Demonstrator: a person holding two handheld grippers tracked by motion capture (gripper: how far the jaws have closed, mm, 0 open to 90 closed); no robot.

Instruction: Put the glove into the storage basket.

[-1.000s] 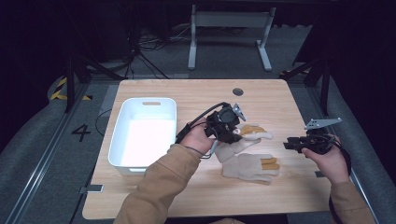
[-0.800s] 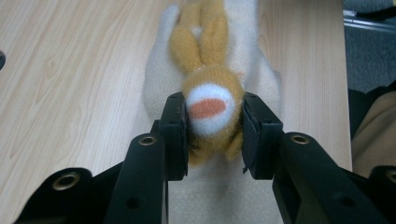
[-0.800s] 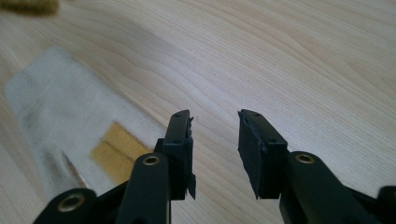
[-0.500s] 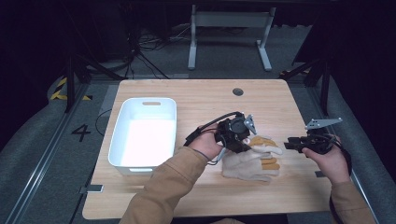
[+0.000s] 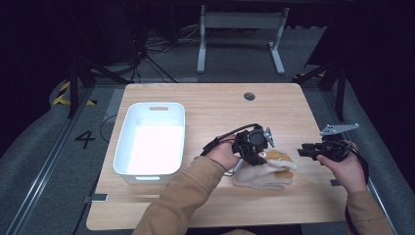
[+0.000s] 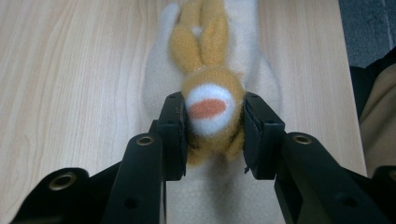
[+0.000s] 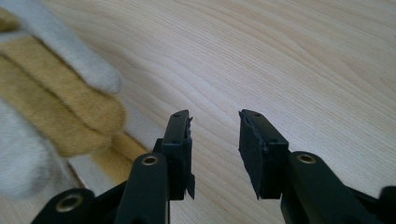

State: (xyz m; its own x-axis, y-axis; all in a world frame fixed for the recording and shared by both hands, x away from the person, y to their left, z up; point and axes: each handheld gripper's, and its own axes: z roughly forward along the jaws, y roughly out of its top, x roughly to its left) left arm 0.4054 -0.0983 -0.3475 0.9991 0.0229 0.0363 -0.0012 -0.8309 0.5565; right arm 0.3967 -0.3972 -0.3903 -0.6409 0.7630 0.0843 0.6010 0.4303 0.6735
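The left gripper (image 5: 262, 147) is sitting low over the middle of the bench (image 5: 215, 105), a little to the right, and it is clenching a plush toy (image 6: 210, 105). In the left gripper view both pads are pressing into a round, tan, fuzzy part with a white patch and an orange spot, and tan strips are running away from it toward the far side. The toy is lying on top of a pale glove (image 5: 264, 175), which is resting flat on the bench near the front edge, just right of the white bin (image 5: 151, 139). The bin is standing well apart to the left, open side up.

Over on the right, the right gripper (image 5: 304, 149) is hanging near the right edge of the bench, pointing left toward the glove. Its jaws are standing apart with bare wood between them in the right gripper view, so it is released and gripping nothing. The fuzzy tan and white cloth is showing just left of its jaws, not touching them.
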